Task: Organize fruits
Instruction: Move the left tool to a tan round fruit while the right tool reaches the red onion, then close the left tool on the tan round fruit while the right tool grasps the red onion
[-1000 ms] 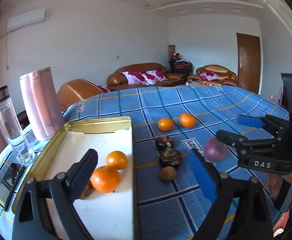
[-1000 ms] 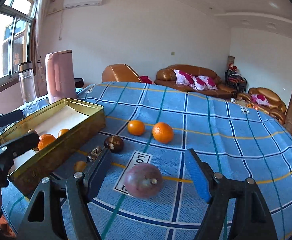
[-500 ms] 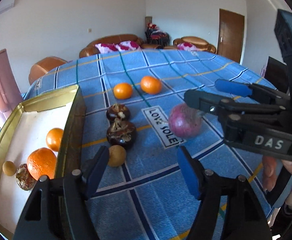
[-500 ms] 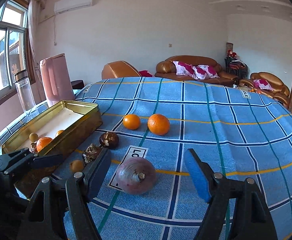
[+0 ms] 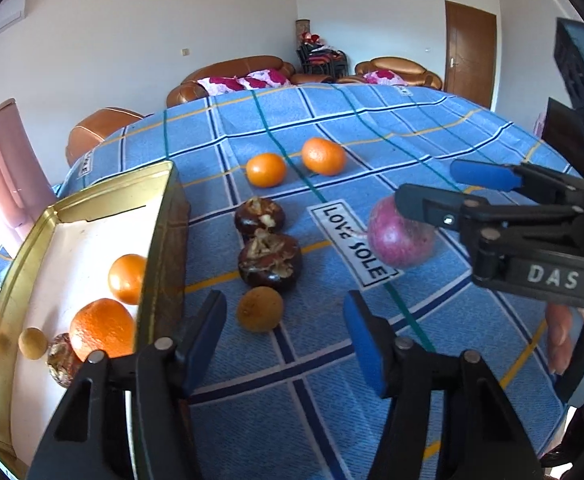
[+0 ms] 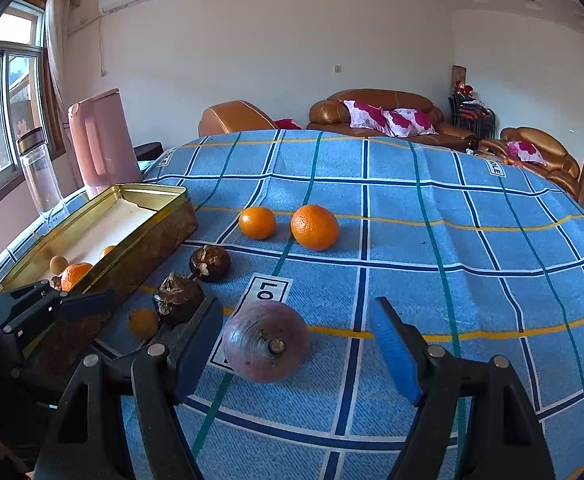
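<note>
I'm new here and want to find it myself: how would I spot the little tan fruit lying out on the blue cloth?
Start at the gold tin at the left of the blue checked cloth. Just outside its right wall, three fruits run in a line: two dark brown ones, then the small tan fruit nearest the left gripper. It is the smallest loose fruit, round, matt and sandy, unlike its glossy, cracked neighbours.

At the left of my view stand a pink kettle (image 6: 102, 140) and a clear bottle (image 6: 38, 172). Brown sofas (image 6: 387, 114) with flowered pillows line the far wall; a door (image 5: 469, 52) upper right.
</note>
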Demonstrator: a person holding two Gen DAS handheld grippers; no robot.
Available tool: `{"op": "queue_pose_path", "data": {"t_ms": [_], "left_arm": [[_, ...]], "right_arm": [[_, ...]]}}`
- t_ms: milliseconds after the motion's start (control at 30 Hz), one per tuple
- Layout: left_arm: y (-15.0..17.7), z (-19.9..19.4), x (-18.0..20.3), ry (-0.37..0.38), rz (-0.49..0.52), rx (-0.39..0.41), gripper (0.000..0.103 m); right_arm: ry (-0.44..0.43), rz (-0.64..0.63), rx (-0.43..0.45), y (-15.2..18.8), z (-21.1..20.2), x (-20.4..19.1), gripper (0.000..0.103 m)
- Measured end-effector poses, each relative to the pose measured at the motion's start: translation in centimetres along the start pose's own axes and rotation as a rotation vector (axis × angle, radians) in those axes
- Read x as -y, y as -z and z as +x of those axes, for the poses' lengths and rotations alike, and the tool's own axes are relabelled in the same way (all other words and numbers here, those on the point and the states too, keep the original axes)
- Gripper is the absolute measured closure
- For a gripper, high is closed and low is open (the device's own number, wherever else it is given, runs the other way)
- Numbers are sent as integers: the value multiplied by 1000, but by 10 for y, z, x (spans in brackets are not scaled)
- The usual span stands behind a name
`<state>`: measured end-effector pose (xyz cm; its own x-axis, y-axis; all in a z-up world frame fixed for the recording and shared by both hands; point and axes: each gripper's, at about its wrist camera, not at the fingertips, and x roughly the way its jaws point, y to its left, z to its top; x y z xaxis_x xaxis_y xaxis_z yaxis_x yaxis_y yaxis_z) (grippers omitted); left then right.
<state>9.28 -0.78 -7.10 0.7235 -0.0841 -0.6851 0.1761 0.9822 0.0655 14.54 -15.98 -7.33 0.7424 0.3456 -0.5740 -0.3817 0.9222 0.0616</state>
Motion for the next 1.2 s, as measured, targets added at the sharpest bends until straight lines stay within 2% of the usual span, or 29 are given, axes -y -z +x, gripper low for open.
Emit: {"op": "queue_pose_path", "data": {"t_ms": [100,200,400,467,500,533,600,767,867,933,1000,1100,1200], "left_arm": [[-2,-1,5,4,20,1,40],[-5,4,10,5,38,-21,51],[-14,10,16,-9,37,-42,51],[-14,11,19,-12,35,-41,46],[-13,13,19,-23,36,-46,40],[-13,12,17,-19,25,-45,39],[-13,12,8,-13,-2,-45,41],[-10,9,4,3,21,-37,41],[-9,9,0,3,34,-40,53],[-9,8,-5,2,32,-35,66],[-9,8,-9,-8,41,-35,71],[-9,12,-14,-49,49,-50,72],[-8,15,-21,-33,28,-65,72]], "right_arm": [[-2,10,-19,0,4,2,26],[-6,7,-33,0,6,1,26],[-2,9,-29,0,5,1,26],[0,8,-22,0,4,1,26],[1,9,-20,0,4,2,26],[0,12,-19,0,4,2,26],[-2,15,-20,0,4,3,26],[-4,7,-22,0,4,1,26],[-12,9,-27,0,5,2,26],[-16,14,-30,0,6,3,26],[-16,15,-31,0,6,3,26],[-14,14,-28,0,6,3,26],[-15,13,-23,0,5,3,26]]}}
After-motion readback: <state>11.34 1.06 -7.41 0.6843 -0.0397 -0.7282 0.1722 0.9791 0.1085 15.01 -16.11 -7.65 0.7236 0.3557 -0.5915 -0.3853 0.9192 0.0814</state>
